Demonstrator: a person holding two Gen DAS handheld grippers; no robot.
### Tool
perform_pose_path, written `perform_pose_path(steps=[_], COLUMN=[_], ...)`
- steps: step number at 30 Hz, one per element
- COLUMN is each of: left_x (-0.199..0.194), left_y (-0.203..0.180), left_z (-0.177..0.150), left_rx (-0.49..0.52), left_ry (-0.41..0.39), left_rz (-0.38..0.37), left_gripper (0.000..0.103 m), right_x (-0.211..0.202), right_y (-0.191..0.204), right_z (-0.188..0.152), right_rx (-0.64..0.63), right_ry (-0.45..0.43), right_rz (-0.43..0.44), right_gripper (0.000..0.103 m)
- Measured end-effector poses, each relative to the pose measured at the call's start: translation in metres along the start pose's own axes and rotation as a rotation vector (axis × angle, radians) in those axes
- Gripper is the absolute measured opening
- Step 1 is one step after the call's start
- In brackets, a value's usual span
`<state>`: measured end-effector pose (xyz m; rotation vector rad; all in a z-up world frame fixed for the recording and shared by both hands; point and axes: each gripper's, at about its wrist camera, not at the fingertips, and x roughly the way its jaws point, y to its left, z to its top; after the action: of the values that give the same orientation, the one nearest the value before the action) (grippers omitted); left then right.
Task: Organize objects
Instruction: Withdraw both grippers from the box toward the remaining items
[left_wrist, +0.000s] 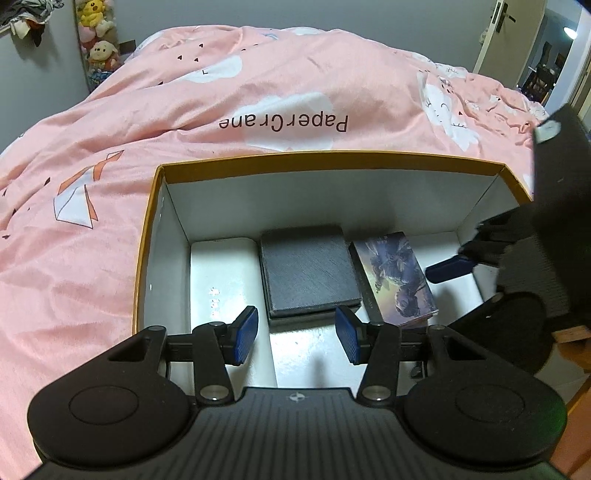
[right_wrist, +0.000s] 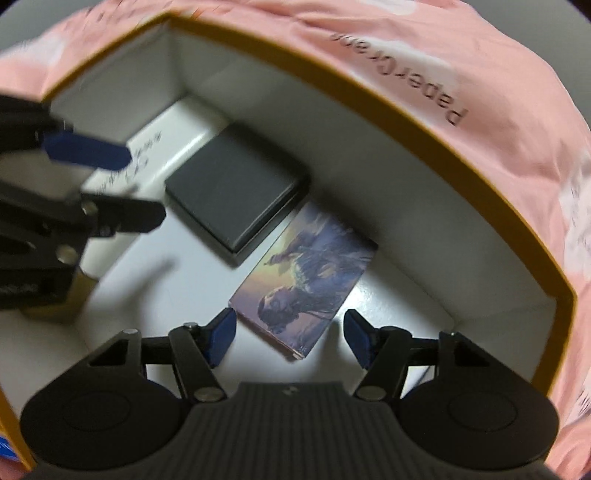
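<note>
Bedspread (left_wrist: 258, 74) around box (left_wrist: 332, 157), cartons inside

You're in a home bedroom: a bed with a pink printed duvet (left_wrist: 258, 92) fills the view from 9 to 2 o'clock. Stuffed toys (left_wrist: 96, 33) hang on the wall at 11 o'clock, clothes (left_wrist: 26, 16) beside them. An open door (left_wrist: 495, 33) at 1 o'clock shows another room.
</note>
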<state>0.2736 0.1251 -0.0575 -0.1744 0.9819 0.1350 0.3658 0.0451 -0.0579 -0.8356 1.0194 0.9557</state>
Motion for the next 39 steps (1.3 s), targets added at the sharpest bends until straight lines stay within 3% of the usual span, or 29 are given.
perform_pose_path(steps=[6, 13, 19, 22, 26, 29, 32, 39], left_x=[-0.002, -0.003, -0.023, -0.041, -0.068, -0.091, -0.111, -0.142], left_y=[0.001, 0.000, -0.001, -0.005, -0.010, -0.014, -0.016, -0.012], left_z=[-0.002, -0.001, -0.002, -0.004, -0.011, -0.021, -0.032, -0.069], left_rx=[-0.005, -0.010, -0.009, -0.007, -0.011, 0.005, 0.023, 0.047], left_ry=[0.006, -0.002, -0.080, -0.132, -0.196, -0.243, -0.280, -0.238], left_rz=[-0.005, -0.003, -0.003, -0.018, -0.062, -0.094, -0.110, -0.192], left_gripper=[0.057, 0.057, 0.057, 0.057, 0.057, 0.057, 0.057, 0.057], right_x=[0.010, 0.014, 0.001, -0.022, -0.066, -0.102, -0.126, -0.153], right_y=[0.000, -0.007, -0.007, -0.008, -0.007, 0.010, 0.030, 0.069], right_z=[0.007, 0.007, 0.004, -0.002, -0.018, -0.043, -0.057, -0.120], right_rx=[-0.057, -0.048, -0.022, 0.027, 0.135, 0.237, 0.322, 0.481], right_ry=[-0.016, -0.025, -0.028, -0.071, -0.194, -0.287, -0.311, -0.393], right_rz=[-0.003, -0.001, -0.016, -0.038, -0.021, -0.001, 0.015, 0.024], right_gripper=[0.060, 0.060, 0.065, 0.065, 0.065, 0.065, 0.065, 0.065])
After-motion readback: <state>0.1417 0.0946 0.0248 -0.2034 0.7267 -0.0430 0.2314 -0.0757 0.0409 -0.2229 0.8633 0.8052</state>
